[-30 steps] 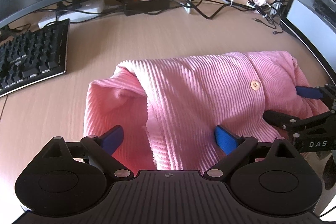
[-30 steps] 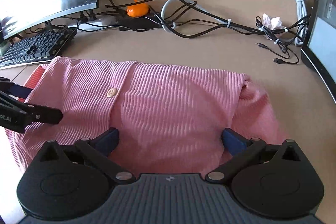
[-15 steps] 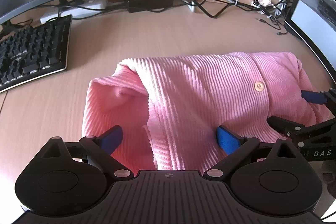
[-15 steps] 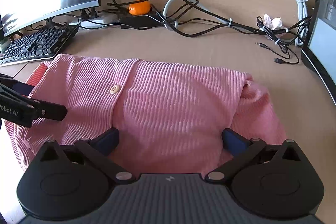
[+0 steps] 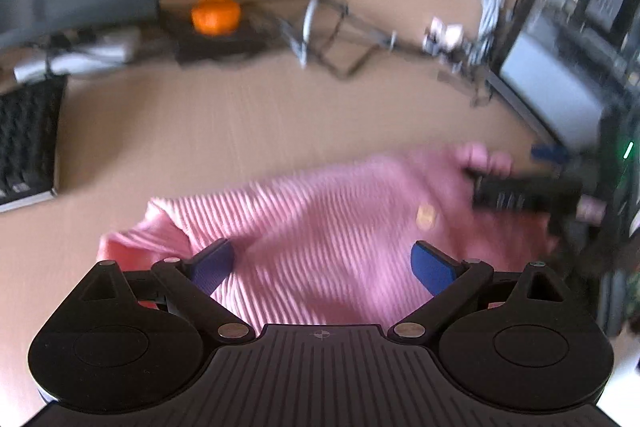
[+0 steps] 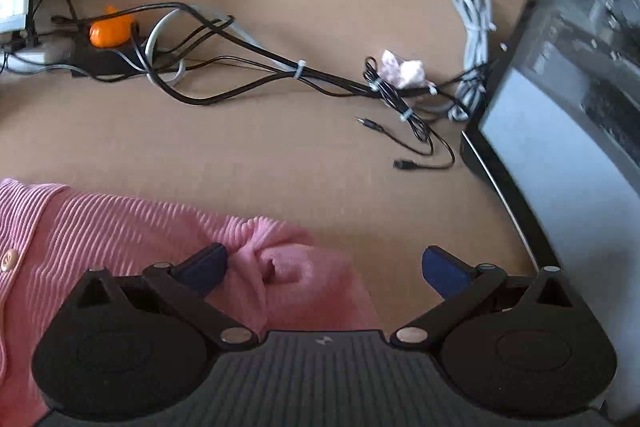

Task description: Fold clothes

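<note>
I am holding my left tool (image 5: pixel 322 263) with its blue pads spread wide apart, hovering over the pink ribbed garment (image 5: pixel 320 223), which is lying bunched on the tabletop (image 5: pixel 240 131) and filling the lower middle of that blurred view. My right tool (image 6: pixel 324 265) is also standing open, its pads far apart and gripping nothing; the garment's puckered right end is lying between them, nearer the pad at 9 o'clock, though I cannot tell whether that pad is touching the cloth. In the left view the right tool is showing at 3 o'clock, at the garment's far end, too smeared for detail. A pale button (image 6: pixel 9 261) is sitting on the fabric at the left edge of the right view. At 12 o'clock a tangle of black cables (image 6: pixel 240 67) is running along the back of the tabletop, with an orange object (image 6: pixel 109 31) at 11 o'clock and a keyboard (image 5: pixel 26 139) at 9 o'clock in the left view.
</note>
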`<state>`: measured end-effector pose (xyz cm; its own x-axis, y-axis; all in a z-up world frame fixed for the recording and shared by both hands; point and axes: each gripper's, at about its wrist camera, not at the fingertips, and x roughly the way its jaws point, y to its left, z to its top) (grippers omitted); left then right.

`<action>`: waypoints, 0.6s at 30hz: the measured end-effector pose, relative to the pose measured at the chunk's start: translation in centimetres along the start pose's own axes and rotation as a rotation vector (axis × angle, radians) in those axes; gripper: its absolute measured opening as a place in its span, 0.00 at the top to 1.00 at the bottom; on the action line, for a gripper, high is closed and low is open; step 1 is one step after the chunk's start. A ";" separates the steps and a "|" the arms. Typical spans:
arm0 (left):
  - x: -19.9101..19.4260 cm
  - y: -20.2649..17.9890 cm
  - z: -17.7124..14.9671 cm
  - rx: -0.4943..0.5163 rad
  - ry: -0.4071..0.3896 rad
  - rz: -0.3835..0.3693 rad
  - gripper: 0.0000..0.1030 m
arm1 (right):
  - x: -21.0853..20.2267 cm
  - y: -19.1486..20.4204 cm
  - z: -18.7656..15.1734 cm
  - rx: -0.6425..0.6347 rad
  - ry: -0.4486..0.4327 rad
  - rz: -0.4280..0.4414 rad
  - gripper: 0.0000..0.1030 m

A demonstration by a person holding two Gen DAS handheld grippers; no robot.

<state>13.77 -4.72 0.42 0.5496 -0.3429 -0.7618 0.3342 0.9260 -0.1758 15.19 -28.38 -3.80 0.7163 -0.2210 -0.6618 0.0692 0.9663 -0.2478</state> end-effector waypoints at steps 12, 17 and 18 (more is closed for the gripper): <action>-6.9 2.5 -2.9 -0.051 -0.089 -0.013 0.21 | -8.6 0.3 -3.3 0.129 -0.069 0.465 0.00; -5.1 1.1 -2.9 -0.044 -0.043 -0.011 0.32 | -7.1 1.6 -5.2 0.068 0.044 0.436 0.00; -4.6 0.9 -3.2 -0.030 -0.013 0.010 0.32 | -7.4 1.2 -5.1 0.072 0.035 0.440 0.00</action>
<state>9.12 -1.83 1.79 0.5630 -0.3352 -0.7554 0.3052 0.9338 -0.1869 6.46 -26.25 -2.77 0.6643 0.2101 -0.7173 -0.1877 0.9758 0.1120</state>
